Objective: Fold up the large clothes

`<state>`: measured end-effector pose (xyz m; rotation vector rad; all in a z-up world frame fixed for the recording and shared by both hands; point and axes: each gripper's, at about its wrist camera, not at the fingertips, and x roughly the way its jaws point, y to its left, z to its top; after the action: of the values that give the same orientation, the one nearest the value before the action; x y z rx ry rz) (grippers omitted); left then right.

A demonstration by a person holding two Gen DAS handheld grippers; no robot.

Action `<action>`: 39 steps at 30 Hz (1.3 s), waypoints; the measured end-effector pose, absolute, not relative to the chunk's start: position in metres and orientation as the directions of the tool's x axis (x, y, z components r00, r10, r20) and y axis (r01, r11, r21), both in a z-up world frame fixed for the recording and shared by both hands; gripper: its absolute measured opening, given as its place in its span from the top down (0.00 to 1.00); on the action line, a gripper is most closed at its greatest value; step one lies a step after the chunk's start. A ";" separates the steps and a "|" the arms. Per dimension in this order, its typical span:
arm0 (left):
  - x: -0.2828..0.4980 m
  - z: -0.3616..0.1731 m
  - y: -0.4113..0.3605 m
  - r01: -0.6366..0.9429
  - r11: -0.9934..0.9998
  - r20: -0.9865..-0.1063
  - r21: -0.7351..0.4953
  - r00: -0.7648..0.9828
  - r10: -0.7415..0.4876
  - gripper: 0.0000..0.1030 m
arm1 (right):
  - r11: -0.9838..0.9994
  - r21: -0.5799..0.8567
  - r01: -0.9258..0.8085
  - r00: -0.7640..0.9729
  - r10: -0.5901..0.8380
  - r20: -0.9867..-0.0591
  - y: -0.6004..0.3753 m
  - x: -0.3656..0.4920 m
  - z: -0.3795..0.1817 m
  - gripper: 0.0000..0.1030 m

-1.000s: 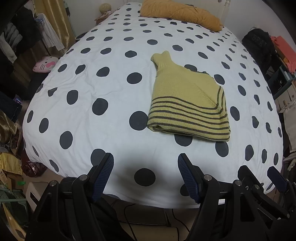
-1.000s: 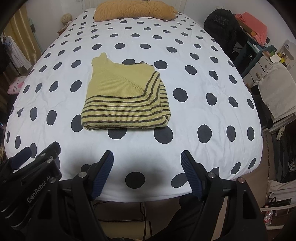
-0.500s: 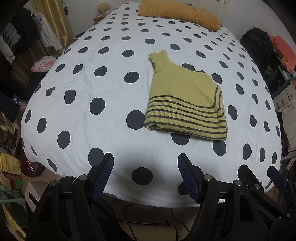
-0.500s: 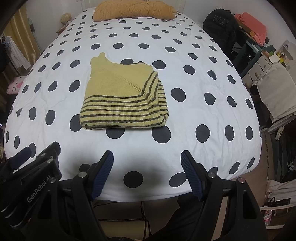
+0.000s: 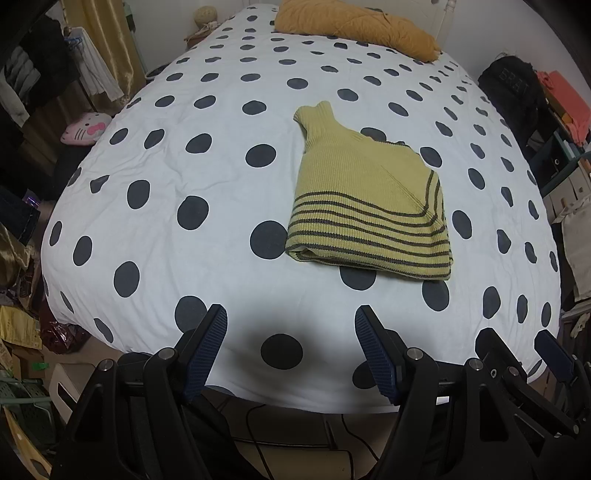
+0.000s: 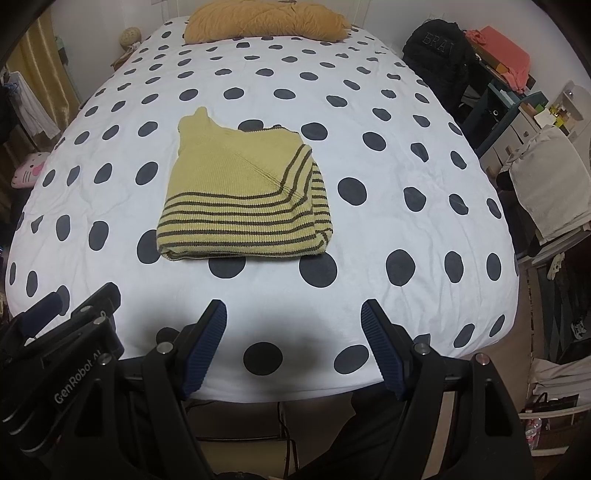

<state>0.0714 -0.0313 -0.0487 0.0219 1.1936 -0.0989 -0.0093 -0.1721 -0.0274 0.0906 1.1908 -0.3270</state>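
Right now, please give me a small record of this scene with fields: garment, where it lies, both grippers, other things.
garment: yellow striped sweater, folded into a compact pile
surface: polka-dot bed cover
left gripper: open, empty, above the near bed edge
right gripper: open, empty, apart from the sweater
far end: orange pillow
bedside: black backpack

One folded yellow striped sweater (image 5: pixel 364 206) lies on one polka-dot bed cover (image 5: pixel 184 155). One mustard pillow (image 5: pixel 354 27) sits at the far end. Two grippers show: the left gripper (image 5: pixel 291 345) and the right gripper (image 6: pixel 293 341), each with two blue-padded fingers. Beside the bed are one pink cat plush (image 5: pixel 85 127), one black backpack (image 6: pixel 437 48), and what may be one round woven ball (image 6: pixel 131 36), though it is small and unclear.
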 end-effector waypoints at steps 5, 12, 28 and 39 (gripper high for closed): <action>0.072 -0.049 -0.034 0.090 0.995 -0.930 -0.036 0.362 -0.066 0.30 | 0.949 -0.102 0.297 0.330 -0.203 -0.922 -0.173 -0.009 -0.027 0.27; 0.071 -0.048 -0.035 0.090 0.995 -0.930 -0.035 0.362 -0.065 0.30 | 0.948 -0.104 0.300 0.330 -0.205 -0.921 -0.175 -0.010 -0.026 0.27; 0.072 -0.048 -0.035 0.092 0.995 -0.931 -0.036 0.359 -0.067 0.30 | 0.949 -0.104 0.298 0.329 -0.204 -0.922 -0.176 -0.010 -0.026 0.27; 0.071 -0.048 -0.034 0.094 0.995 -0.931 -0.037 0.357 -0.068 0.30 | 0.949 -0.104 0.298 0.330 -0.205 -0.922 -0.175 -0.010 -0.026 0.27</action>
<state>0.0714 -0.0343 -0.0483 0.0247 1.2008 -0.1048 -0.0098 -0.1751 -0.0260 0.0894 1.1906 -0.3295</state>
